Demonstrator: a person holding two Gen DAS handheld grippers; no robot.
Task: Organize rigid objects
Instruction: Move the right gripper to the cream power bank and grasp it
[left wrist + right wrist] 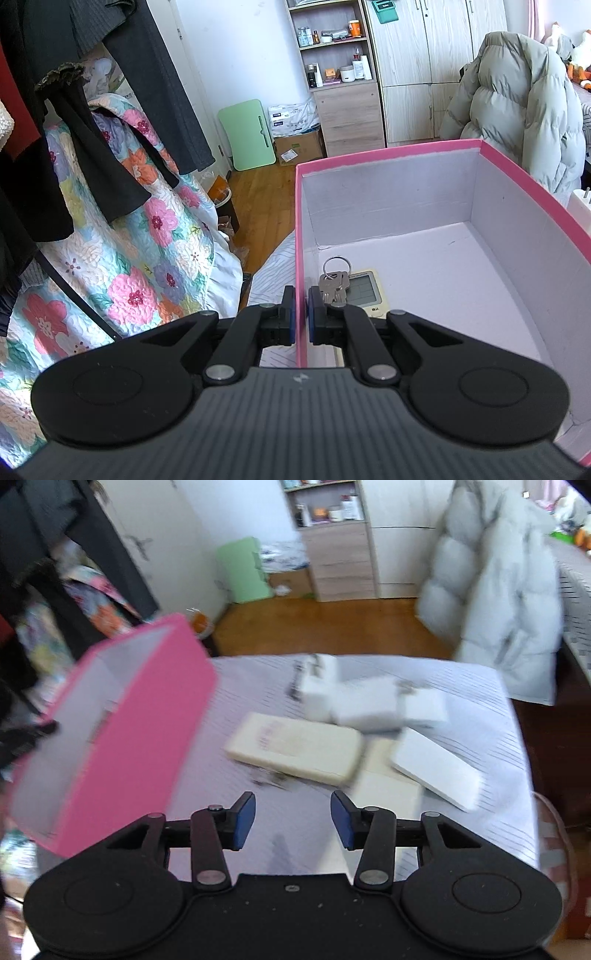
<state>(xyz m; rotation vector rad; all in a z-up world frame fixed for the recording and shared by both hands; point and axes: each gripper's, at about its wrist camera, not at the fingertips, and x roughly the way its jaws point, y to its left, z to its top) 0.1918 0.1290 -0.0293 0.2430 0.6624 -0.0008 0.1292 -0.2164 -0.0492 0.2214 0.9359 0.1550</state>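
While the left tongs (301,314) clamp the near left wall of the pink box (391,153), one blue pad sits outside the wall and the other inside, pressed tight on the thin cardboard. Inside the box, at its near left corner, a bunch of keys (334,282) on a ring lies on top of a cream remote with a grey screen (365,291), just beside the inner pad. All other floor of the box is bare, with free room toward its far and right walls.

Seen from the right wrist, the box stands at the left edge of the bench (480,686), which wears a striped cloth, and looks tilted in this blurred view. The right tongs (292,819) hang about half open over the near part of the bench, nothing between their pads; no earlier picture shows how they got there. Beyond them lies a cream remote (295,749), with what seems a second set of keys (271,779) at its near edge, too smeared to be sure. To the right a white flat device (439,771) lies slanted near the bench's right edge, and farther off white adapter blocks (362,701) cluster together, touching. Bare cloth lies between the right tongs and the remote. A grey puffer coat (491,602) hangs past the far right corner.
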